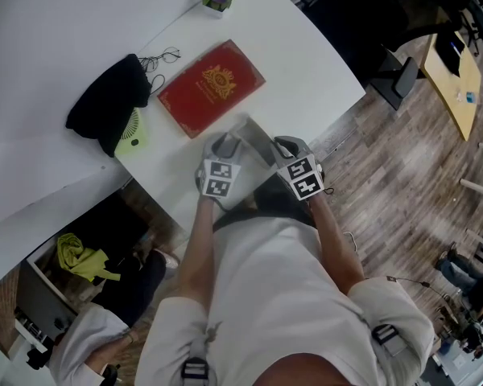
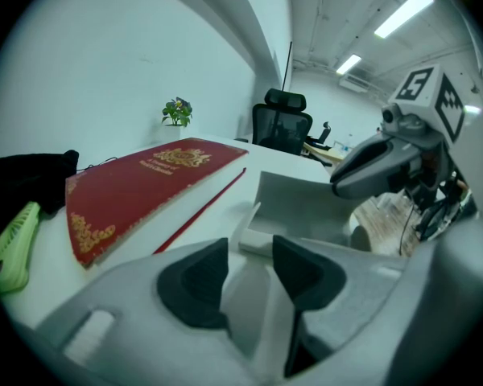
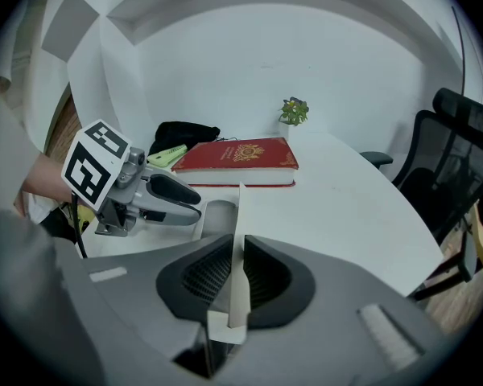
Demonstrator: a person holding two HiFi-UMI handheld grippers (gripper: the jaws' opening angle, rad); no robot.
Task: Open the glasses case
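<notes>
Black bag (image 1: 109,103), green fan (image 1: 134,135) and red book (image 1: 212,87) lie on the table (image 1: 306,63). Left gripper (image 2: 249,252) jaws clamp one edge of the glasses case (image 1: 253,137), held at the table's near edge. Right gripper (image 3: 237,268) jaws pinch its thin flap.

Glasses case (image 2: 306,203) is looking like matt grey felt-ish stuff. Behind it the red book (image 1: 212,87) is showing a textured cover with shiny gold stamping. Table (image 1: 306,63) under the book is looking smooth matt white.
</notes>
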